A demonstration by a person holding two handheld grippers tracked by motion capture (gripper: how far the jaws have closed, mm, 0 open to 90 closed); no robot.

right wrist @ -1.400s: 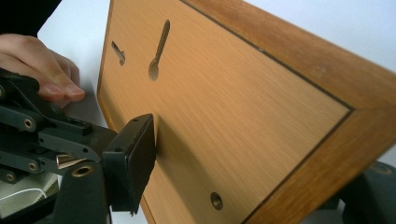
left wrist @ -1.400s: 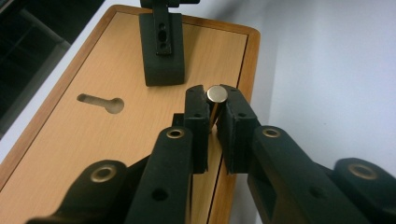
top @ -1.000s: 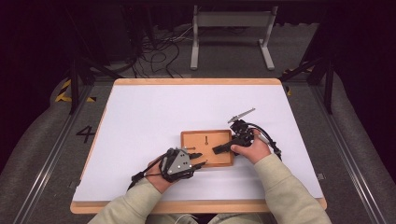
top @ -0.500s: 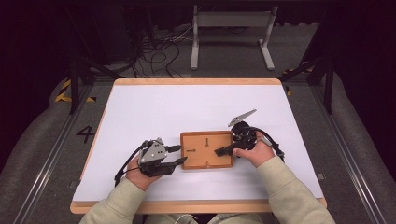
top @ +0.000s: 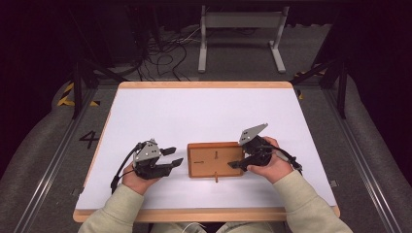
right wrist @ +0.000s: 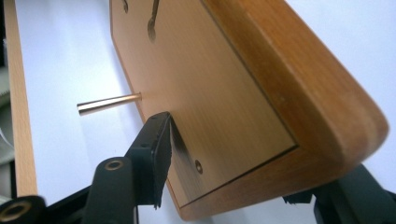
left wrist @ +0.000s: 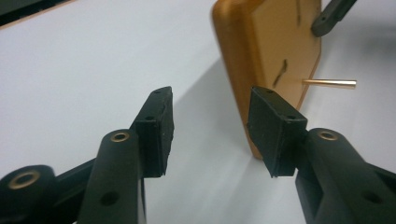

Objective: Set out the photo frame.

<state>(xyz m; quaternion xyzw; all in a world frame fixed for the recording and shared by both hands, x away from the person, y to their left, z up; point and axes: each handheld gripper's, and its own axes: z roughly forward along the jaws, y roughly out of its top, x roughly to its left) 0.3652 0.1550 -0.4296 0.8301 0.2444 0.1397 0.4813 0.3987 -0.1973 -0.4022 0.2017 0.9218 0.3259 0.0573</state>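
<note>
Gripping nothing, your left gripper (top: 171, 156) sits just off the left edge of the flat rectangular brown wooden board (top: 206, 159). Its jaws stand about half apart and have just been opening, with bare table between them. In the left gripper view one pad (left wrist: 273, 126) overlaps the board's near corner; contact can't be told.

The board lies flat on the white table top (top: 194, 111), near the front edge, roughly central. A thin brass-coloured pin (top: 216, 176) sticks out from its near side.

Your right gripper (top: 238, 164) straddles the board's right end. One jaw lies over the recessed top face and the other under the rounded edge, as the right gripper view shows. Its jaws have just been closing around that end; whether they press on it can't be told.

There is plenty of open white surface behind the board and out to both sides. Only a narrow strip remains between the board and the wooden front rim.

Compared with a second ago, your left gripper has slid left, off the board's front-left corner. The board looks unmoved.
</note>
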